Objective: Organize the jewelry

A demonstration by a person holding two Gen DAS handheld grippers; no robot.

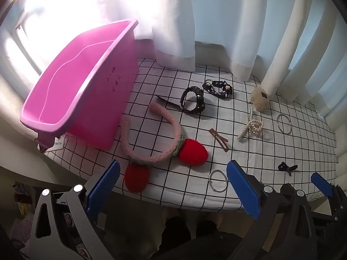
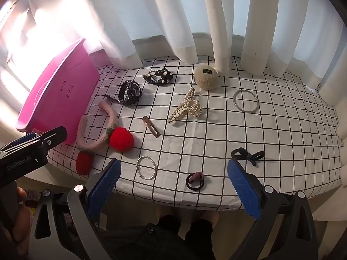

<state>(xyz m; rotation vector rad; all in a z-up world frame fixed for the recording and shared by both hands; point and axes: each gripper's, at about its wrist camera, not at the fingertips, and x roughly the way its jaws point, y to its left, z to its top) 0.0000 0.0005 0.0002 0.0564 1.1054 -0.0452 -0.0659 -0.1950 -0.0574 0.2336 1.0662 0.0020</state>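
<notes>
A pink bin [image 1: 82, 91] stands at the table's left, also in the right wrist view [image 2: 58, 99]. On the checked cloth lie a pink headband with red strawberries [image 1: 164, 149] [image 2: 108, 136], two black studded bracelets [image 1: 193, 101] [image 1: 218, 88], a pearl claw clip [image 2: 186, 108], a brown flat clip [image 2: 151, 127], silver rings [image 2: 147, 167] [image 2: 245, 101], a fluffy ball [image 2: 206, 77], a black bow [image 2: 247, 153] and a hair tie [image 2: 195, 181]. My left gripper [image 1: 173, 186] is open and empty before the table's near edge. My right gripper [image 2: 173, 186] is open and empty there too.
White curtains [image 2: 221, 21] hang along the table's far side and rest on the cloth. The table's near edge [image 2: 173, 203] runs just in front of both grippers. The person's legs show below.
</notes>
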